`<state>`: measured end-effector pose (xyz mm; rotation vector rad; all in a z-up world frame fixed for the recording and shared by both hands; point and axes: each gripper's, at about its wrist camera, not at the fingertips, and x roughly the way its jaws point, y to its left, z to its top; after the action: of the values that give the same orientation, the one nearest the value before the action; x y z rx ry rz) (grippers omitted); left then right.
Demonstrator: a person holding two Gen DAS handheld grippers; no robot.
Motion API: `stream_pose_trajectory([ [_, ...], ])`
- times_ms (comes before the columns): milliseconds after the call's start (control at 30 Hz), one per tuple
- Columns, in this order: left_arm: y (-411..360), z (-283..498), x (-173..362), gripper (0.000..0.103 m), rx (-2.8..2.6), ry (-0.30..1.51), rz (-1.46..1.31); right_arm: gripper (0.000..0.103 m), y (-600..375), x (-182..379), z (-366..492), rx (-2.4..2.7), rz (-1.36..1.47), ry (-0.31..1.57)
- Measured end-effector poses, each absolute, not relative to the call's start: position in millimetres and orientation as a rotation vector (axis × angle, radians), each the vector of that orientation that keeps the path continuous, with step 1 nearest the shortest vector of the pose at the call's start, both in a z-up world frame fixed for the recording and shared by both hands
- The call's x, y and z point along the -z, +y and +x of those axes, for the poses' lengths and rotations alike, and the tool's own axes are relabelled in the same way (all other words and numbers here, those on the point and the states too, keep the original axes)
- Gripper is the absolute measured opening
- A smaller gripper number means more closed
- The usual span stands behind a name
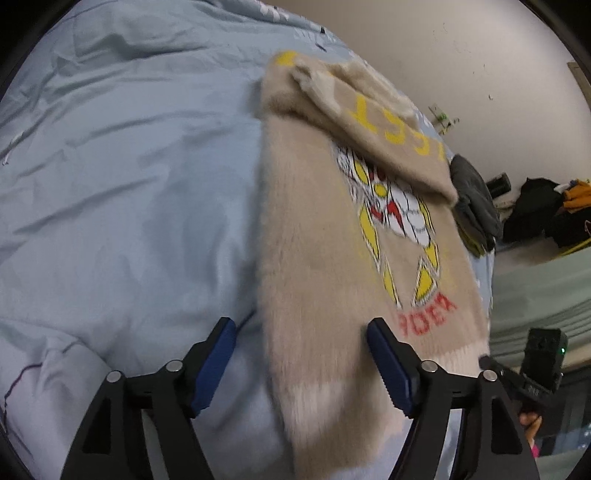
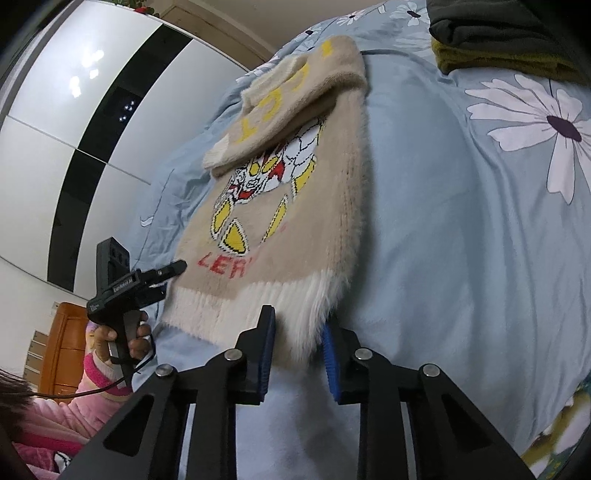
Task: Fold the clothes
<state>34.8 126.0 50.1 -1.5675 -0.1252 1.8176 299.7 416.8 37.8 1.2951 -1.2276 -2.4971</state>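
On the bed [image 1: 110, 184], spread with a pale blue flowered cover, a fuzzy beige sweater [image 1: 321, 258] lies partly folded, its sides turned in and one sleeve [image 1: 384, 125] with yellow letters laid across the top of the picture on its front. The left claw [image 1: 301, 363] hangs just above the sweater's near left edge with its jaws wide apart; the left blue pad [image 1: 214, 365] is over bare cover, the right one over the fuzzy knit, and nothing is gripped. The right claw [image 2: 297, 354] sits at the sweater's white ribbed hem [image 2: 258, 306], at its near right corner. Its jaws stand fairly narrow with the fringe of the hem reaching down between the blue pads; whether they press on the fabric I cannot tell. Seen from the right claw, the left claw [image 2: 173, 271] is off to the left beside the hem, held by a hand [image 2: 122, 339] in a pink sleeve. Beyond the right claw, on the far right of the bed, folded dark clothes [image 2: 509, 33] are stacked.
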Motion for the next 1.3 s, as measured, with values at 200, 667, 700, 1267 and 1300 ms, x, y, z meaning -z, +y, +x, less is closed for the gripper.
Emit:
stream_pose_trajectory([
  [200,109,40,-51,0.075,-1.749,-0.215,-1.613,0.019,419,-36,301,2.479,1.26,-1.29],
  [667,86,57,-76,0.009,-1.732,-0.291,-1.526,0.009,417,-51,300,2.483,1.199,-1.307],
  [700,83,60,-83,0.009,-1.725,-0.285,-1.505,0.009,414,-56,302,2.476,1.182,-1.29],
  [1267,95,-32,-138,0.011,-1.771,-0.584,-1.343,0.008,463,-125,255,2.504,0.755,-1.362],
  [1300,103,-41,-142,0.012,-1.785,-0.584,-1.326,0.008,468,-128,245,2.532,0.76,-1.345],
])
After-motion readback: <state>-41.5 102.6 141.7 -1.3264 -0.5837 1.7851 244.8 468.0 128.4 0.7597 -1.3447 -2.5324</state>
